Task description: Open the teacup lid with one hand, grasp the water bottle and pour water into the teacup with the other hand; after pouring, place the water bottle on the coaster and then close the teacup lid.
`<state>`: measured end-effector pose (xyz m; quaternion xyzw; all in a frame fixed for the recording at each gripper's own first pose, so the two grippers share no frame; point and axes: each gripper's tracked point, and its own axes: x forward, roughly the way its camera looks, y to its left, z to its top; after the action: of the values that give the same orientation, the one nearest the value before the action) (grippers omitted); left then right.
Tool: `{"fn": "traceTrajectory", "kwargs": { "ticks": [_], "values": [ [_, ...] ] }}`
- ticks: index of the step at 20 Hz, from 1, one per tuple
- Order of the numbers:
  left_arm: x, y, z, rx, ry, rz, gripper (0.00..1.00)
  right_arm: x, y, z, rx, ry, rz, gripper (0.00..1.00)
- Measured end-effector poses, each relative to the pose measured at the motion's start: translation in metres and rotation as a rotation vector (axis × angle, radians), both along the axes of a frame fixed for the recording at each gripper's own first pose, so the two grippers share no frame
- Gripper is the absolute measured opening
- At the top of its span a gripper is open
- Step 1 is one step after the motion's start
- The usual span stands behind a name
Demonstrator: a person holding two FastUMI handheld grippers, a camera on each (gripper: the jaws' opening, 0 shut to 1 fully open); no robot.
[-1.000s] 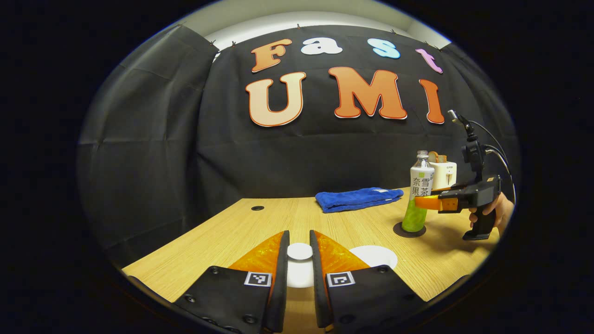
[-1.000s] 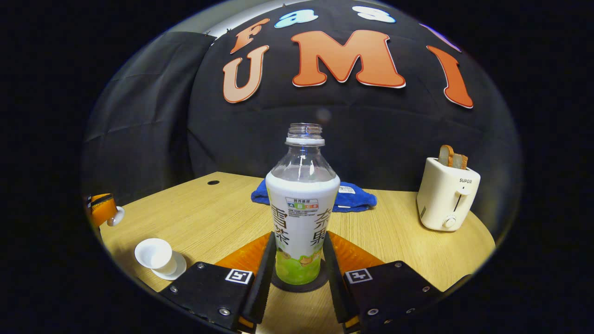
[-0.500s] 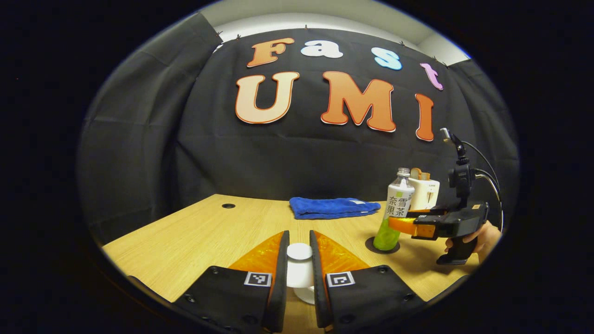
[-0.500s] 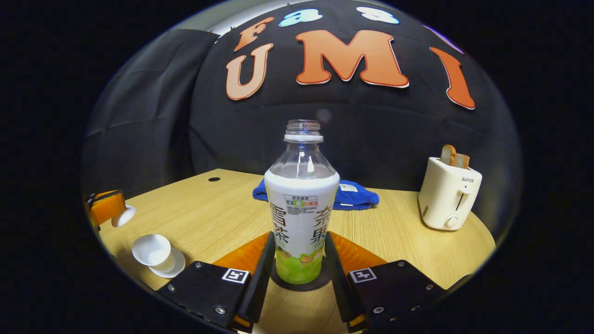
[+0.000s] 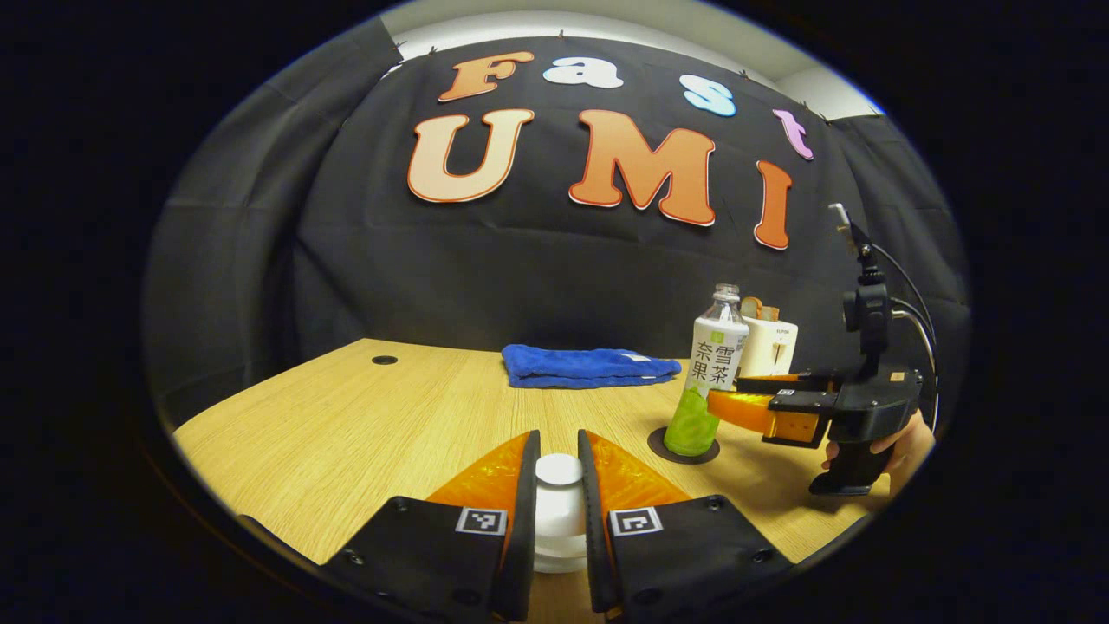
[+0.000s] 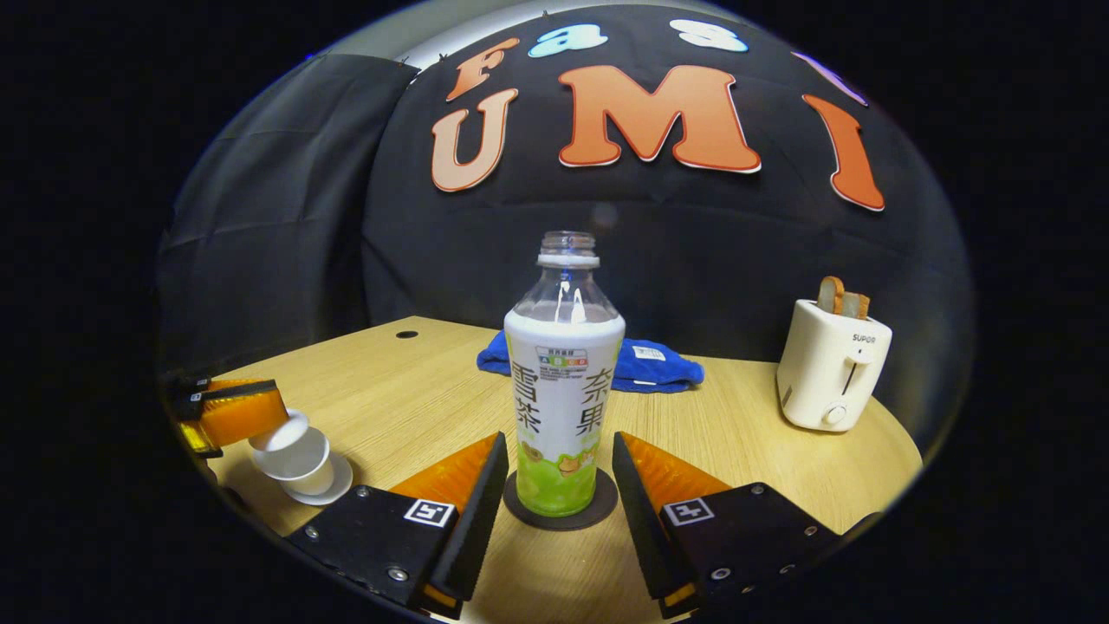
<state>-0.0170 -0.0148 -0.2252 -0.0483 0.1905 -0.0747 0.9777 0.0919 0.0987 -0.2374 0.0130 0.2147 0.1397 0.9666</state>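
Observation:
The water bottle [image 6: 564, 390], clear with no cap and a white-and-green label, stands upright on the dark round coaster [image 6: 598, 513]. My right gripper [image 6: 559, 444] is open, a finger on each side of the bottle with a gap to it. The left gripper view has this gripper [image 5: 726, 400] right of the bottle [image 5: 716, 380] and coaster [image 5: 663, 448]. My left gripper [image 5: 558, 444] is shut on the knob of the white teacup lid [image 5: 559, 472]. In the right gripper view the left gripper [image 6: 234, 414] holds the lid [image 6: 279, 431] tilted at the rim of the white teacup [image 6: 299, 458] on its saucer [image 6: 333, 487].
A folded blue towel [image 6: 658, 366] lies at the back of the wooden table [image 6: 416, 390]. A white toaster [image 6: 830, 364] with bread slices stands at the right. A person's hand [image 5: 901, 438] holds the right gripper's grip. A cable hole [image 5: 385, 360] is at the far left.
The right gripper has opened, let go of the bottle on the coaster and drawn back a little. The left gripper has carried the lid down onto the teacup's rim.

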Motion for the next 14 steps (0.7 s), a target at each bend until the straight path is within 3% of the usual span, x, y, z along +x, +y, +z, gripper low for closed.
{"fn": "traceTrajectory", "kwargs": {
  "ticks": [7, 14],
  "values": [
    [-0.005, -0.004, -0.016, 0.047, 0.059, -0.003, 0.29, -0.016, -0.016, 0.027, 0.026, -0.054, -0.03, 0.77],
    [-0.006, -0.003, -0.015, 0.069, 0.068, -0.008, 0.35, -0.034, -0.03, 0.054, 0.029, -0.113, -0.041, 0.88]
  ]
}}
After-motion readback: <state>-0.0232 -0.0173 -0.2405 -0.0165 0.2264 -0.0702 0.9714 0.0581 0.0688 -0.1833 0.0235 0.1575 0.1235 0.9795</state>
